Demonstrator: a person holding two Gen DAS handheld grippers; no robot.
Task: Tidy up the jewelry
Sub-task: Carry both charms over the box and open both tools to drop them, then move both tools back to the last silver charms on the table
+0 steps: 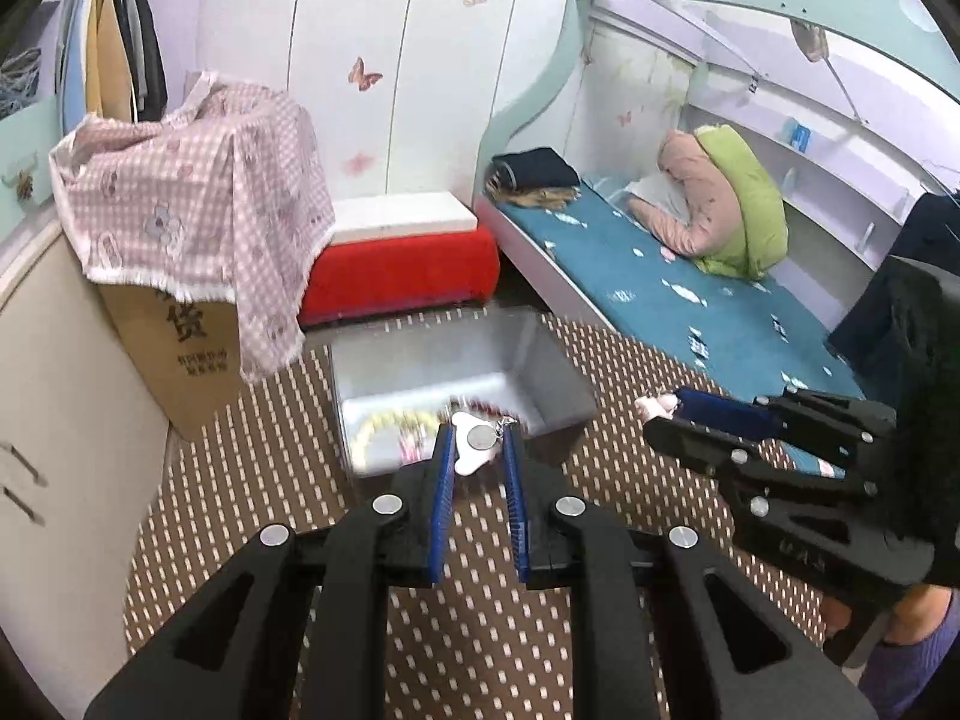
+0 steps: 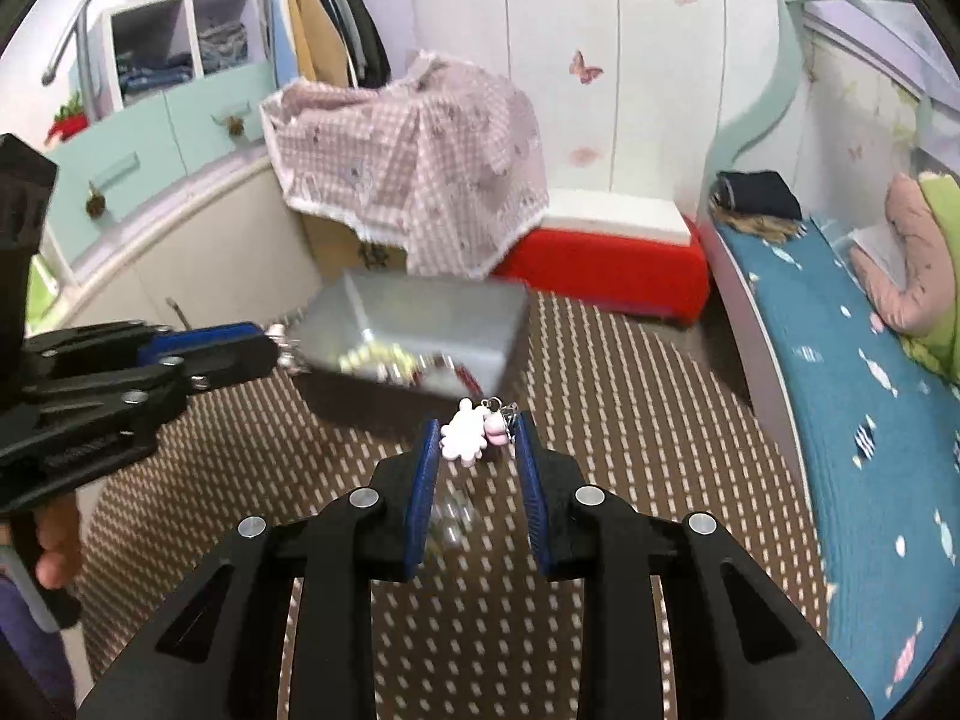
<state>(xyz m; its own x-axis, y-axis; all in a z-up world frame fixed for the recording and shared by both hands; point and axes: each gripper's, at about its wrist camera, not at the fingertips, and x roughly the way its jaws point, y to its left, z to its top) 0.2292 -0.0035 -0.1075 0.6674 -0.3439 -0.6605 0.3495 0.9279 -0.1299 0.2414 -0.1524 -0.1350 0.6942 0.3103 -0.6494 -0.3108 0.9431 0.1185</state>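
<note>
Tools level above mat: left tool (image 1: 478, 445) pinching white charm (image 1: 474, 449); right tool (image 2: 476, 443) pinching pink charm (image 2: 465, 435).

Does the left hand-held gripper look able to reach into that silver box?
Probably yes: the left hand-held gripper, holding a white charm, sits right at the open silver box, nothing between them.

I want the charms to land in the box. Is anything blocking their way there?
Nothing visible does. The left gripper holds its white charm right at the grey box, and only bare dotted mat lies between the right gripper's pink charm and it.
</note>
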